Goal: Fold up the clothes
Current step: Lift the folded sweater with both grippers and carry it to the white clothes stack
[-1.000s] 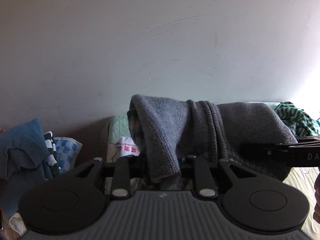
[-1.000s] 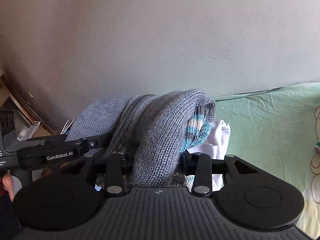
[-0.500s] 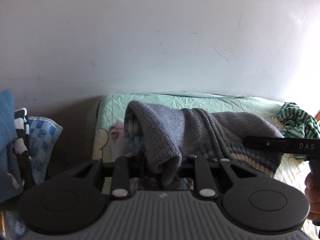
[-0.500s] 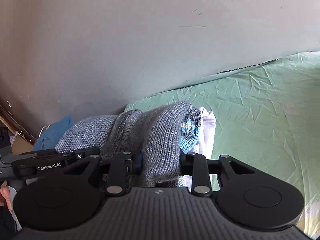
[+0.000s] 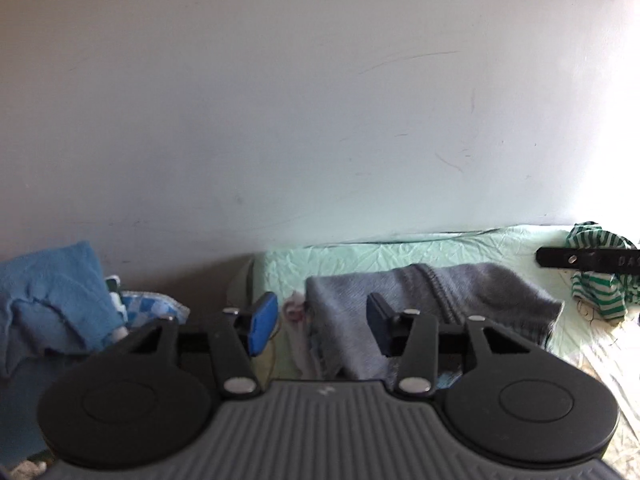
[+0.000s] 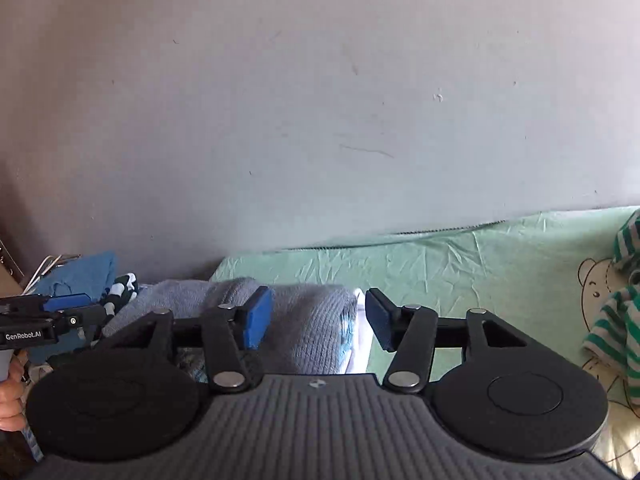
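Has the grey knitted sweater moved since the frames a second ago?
Yes. The grey knitted sweater has come down from in front of the wall onto the green bedsheet; both grippers' jaws have just been opening and no longer pinch it.

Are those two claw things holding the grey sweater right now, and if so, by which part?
Neither holds it. The left gripper and the right gripper have just been opening; their pads stand clear of the grey knitted sweater, which lies folded on the green bedsheet.

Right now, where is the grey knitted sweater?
The grey knitted sweater lies folded on the green bedsheet near the wall, ahead of both open claws, left of the green striped garment.
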A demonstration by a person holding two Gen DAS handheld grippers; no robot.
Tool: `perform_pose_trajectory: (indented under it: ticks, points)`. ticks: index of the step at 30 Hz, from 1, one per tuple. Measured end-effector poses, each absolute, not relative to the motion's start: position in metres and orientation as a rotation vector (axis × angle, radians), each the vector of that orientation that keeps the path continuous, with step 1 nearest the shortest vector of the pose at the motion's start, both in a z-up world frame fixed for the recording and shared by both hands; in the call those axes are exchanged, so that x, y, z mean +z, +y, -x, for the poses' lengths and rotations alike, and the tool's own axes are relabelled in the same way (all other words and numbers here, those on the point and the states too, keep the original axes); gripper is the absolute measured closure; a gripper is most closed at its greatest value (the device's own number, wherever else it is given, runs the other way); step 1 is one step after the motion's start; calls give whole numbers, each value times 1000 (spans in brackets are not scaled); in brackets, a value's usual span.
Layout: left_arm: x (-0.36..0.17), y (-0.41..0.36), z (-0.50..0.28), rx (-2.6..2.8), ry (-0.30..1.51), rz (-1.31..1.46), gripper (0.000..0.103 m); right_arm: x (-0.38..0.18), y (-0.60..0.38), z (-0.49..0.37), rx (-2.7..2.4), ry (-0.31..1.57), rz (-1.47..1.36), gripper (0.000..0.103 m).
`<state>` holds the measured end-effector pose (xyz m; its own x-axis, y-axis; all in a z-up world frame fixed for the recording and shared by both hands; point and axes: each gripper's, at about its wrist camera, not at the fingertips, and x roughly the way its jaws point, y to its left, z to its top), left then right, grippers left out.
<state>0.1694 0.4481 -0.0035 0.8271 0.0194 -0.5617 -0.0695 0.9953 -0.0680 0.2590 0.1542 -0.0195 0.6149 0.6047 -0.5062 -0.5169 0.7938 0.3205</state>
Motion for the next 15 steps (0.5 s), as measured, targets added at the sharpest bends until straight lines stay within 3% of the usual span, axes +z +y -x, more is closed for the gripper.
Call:
perform_pose_trajectory:
  ticks: [2,4,8,11,15]
  points:
    - [-17,434,-190,93,652,64,72,-23,168,-261,665,660,-138,62]
    - [-41,429,-208,153,740,35,75,-34,181,-262,649,688,-120,64]
    - [-68,437,-204,199,733,22,57,-67,193,-250,637,784,-151,64]
    - [-64,438,-202,203,738,19,57,-75,206,-228,629,692,-44,61]
    - [-49,428,-202,233,754,13,60,-74,206,-245,608,714,-71,60]
